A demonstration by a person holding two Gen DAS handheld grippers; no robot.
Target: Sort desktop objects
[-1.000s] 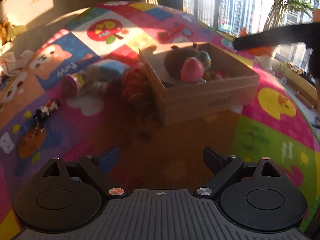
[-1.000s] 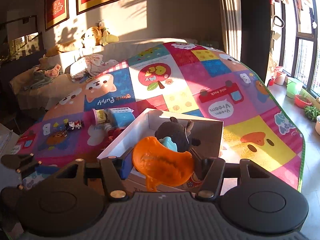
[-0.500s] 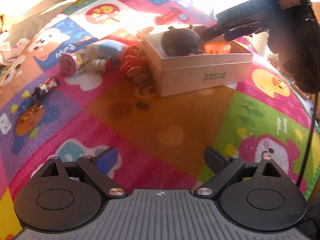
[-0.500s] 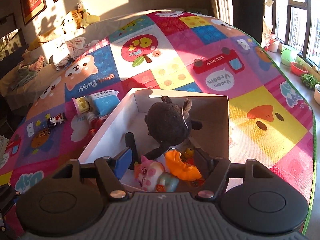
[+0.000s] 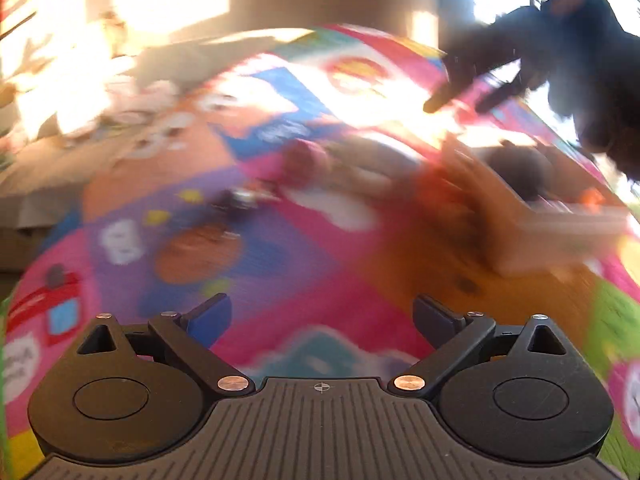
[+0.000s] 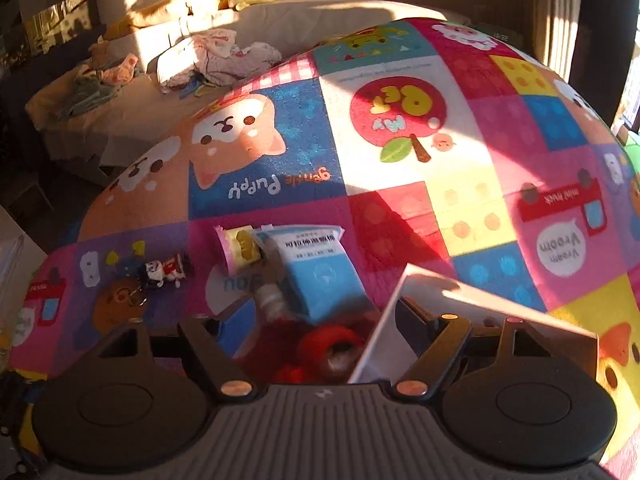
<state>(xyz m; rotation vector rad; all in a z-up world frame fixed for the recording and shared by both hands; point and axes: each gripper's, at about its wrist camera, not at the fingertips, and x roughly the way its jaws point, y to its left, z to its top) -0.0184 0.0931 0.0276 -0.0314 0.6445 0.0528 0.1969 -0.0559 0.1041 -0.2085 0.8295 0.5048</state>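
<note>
Having dropped the orange toy, right gripper [image 6: 320, 320] opens empty beside box [image 6: 460, 300]; left gripper [image 5: 320, 316], seemingly empty, gapes wide

Left gripper [image 5: 322, 316] jaws spread wide, empty; right gripper [image 6: 326, 320] tilted downward — jaws just opening, gripping nothing.

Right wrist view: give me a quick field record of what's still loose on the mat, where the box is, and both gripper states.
surface: colourful play mat
box: white box, corner at lower right, beside the right finger
loose items: blue-and-white packet; pink-and-yellow roll; small toy car; red fuzzy toy
right gripper: open, nothing between the jaws, just been opening
left gripper: open, empty
left wrist view: heavily blurred
</note>
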